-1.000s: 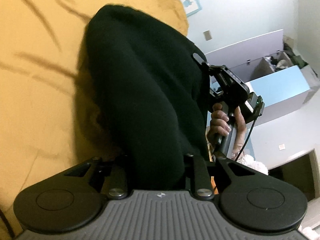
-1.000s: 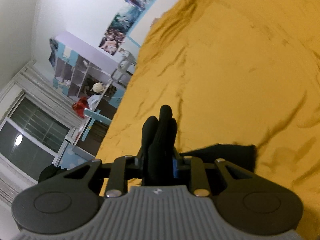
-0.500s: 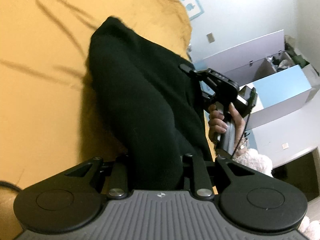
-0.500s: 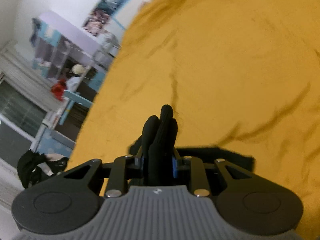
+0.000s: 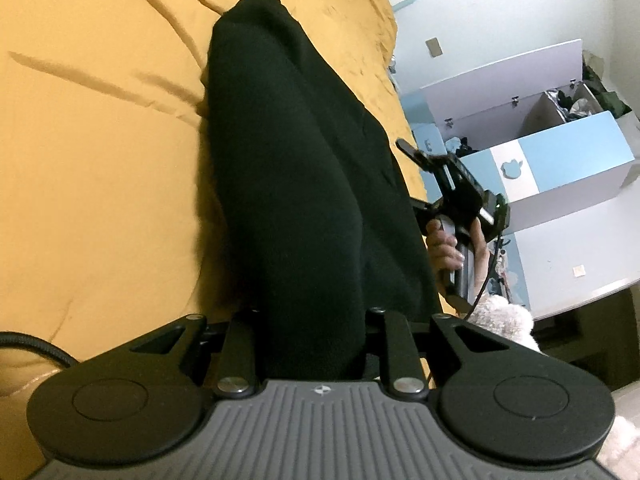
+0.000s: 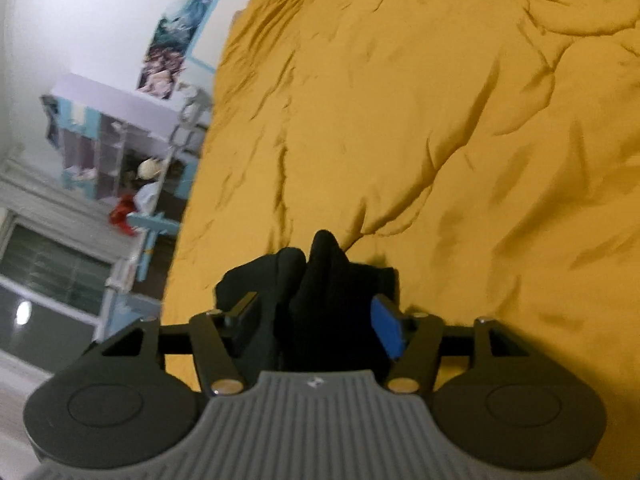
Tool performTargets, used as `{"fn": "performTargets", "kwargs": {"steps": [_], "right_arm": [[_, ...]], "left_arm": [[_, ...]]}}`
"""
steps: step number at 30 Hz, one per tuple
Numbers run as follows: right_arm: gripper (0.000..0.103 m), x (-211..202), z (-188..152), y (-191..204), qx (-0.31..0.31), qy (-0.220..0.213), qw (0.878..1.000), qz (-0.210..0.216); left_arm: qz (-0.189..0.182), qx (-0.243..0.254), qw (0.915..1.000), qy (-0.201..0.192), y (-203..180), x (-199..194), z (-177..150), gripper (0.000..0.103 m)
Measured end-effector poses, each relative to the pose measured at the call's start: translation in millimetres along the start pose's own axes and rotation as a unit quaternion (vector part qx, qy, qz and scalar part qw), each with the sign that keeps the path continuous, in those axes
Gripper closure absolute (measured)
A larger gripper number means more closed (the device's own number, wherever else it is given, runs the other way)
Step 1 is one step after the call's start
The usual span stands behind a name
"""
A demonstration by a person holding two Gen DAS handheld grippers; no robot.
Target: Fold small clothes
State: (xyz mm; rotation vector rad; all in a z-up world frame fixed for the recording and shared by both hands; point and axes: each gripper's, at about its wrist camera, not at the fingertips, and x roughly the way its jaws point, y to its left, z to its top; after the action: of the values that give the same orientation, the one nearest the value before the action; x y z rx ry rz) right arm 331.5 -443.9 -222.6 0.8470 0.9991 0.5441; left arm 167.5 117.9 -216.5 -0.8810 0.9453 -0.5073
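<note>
The left claw (image 5: pixel 312 320) is closed on a thick fold of the black knitted garment (image 5: pixel 296 168), exactly as it was a second ago; the cloth runs from between its jaws away across the mustard-yellow quilted bedspread (image 5: pixel 100 152). Since the earlier frames the garment reads lower and flatter against the bed, its far end now lying on the bedspread near the upper edge of the bed.

The right claw (image 6: pixel 316 320) has changed most. A second ago and half a second ago its jaws were pinched tight on a bunched edge of the same black garment (image 6: pixel 316 280). They have just been opening and now stand wide, the blue pad (image 6: pixel 386 330) on the right finger showing clear of the cloth. The bunched fabric sits loose between the jaws, resting on the mustard-yellow bedspread (image 6: pixel 440 120), and neither pad presses on it.

In the left wrist view the person's hand (image 5: pixel 446 246) grips the handle of the right claw beyond the garment's right edge, lower in the picture than before. Behind it stand a pale blue and white cabinet (image 5: pixel 560 152) and a fluffy white toy (image 5: pixel 504 316) at the bedside.
</note>
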Motion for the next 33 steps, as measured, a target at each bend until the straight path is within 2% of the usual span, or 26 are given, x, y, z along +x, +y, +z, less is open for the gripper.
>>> {"fn": "performTargets", "kwargs": {"steps": [3,5,9,10,15,17,18,19,21,24,29,33], "right_arm": [[0.042,2.7,-0.5,-12.7,0.002,0.038,0.999,0.007],[0.042,8.6,-4.7,-22.9,0.011,0.058,0.998,0.029],[0.034,32.6,-8.7,-24.4,0.007,0.083,0.993,0.082],[0.03,40.2,-8.9,-22.1,0.002,0.085,0.993,0.085],[0.029,66.7,-4.4,-14.1,-0.005,0.087,0.994,0.062],[0.036,67.8,-3.7,-12.2,-0.009,0.082,0.995,0.053],[0.055,66.5,-4.4,-10.8,-0.016,0.077,0.996,0.04],[0.069,63.8,-5.9,-11.0,-0.023,0.074,0.996,0.035],[0.075,56.2,-8.8,-11.0,-0.022,0.063,0.997,0.036],[0.077,47.3,-11.0,0.8,-0.024,0.043,0.998,0.037],[0.079,31.2,-11.6,42.3,-0.049,0.023,0.998,0.043],[0.079,27.2,-11.0,94.6,-0.094,0.021,0.995,0.041]], "left_arm": [[0.001,-0.003,1.0,0.003,1.7,1.0,1.9,0.078],[0.006,-0.002,1.0,0.005,-0.2,0.7,3.1,0.078],[0.02,-0.003,0.9998,0.009,-5.9,2.6,6.3,0.078],[0.024,-0.003,0.9996,0.01,-8.0,3.8,6.8,0.078],[0.035,-0.002,0.9993,0.011,-13.5,9.2,7.4,0.078],[0.032,-0.005,0.9994,0.008,-12.2,8.9,4.7,0.078],[0.03,-0.005,0.9995,0.006,-12.6,8.1,4.4,0.078],[0.03,-0.002,0.9996,0.004,-13.9,8.1,3.5,0.079],[0.039,0.011,0.9992,-0.001,-20.1,6.6,3.4,0.083],[0.043,0.022,0.9988,-0.009,-32.4,3.8,5.2,0.085],[-0.013,-0.001,0.9997,-0.02,-35.6,-13.6,16.2,0.085],[-0.036,0.017,0.9985,-0.038,-48.2,-28.3,22.3,0.085]]}}
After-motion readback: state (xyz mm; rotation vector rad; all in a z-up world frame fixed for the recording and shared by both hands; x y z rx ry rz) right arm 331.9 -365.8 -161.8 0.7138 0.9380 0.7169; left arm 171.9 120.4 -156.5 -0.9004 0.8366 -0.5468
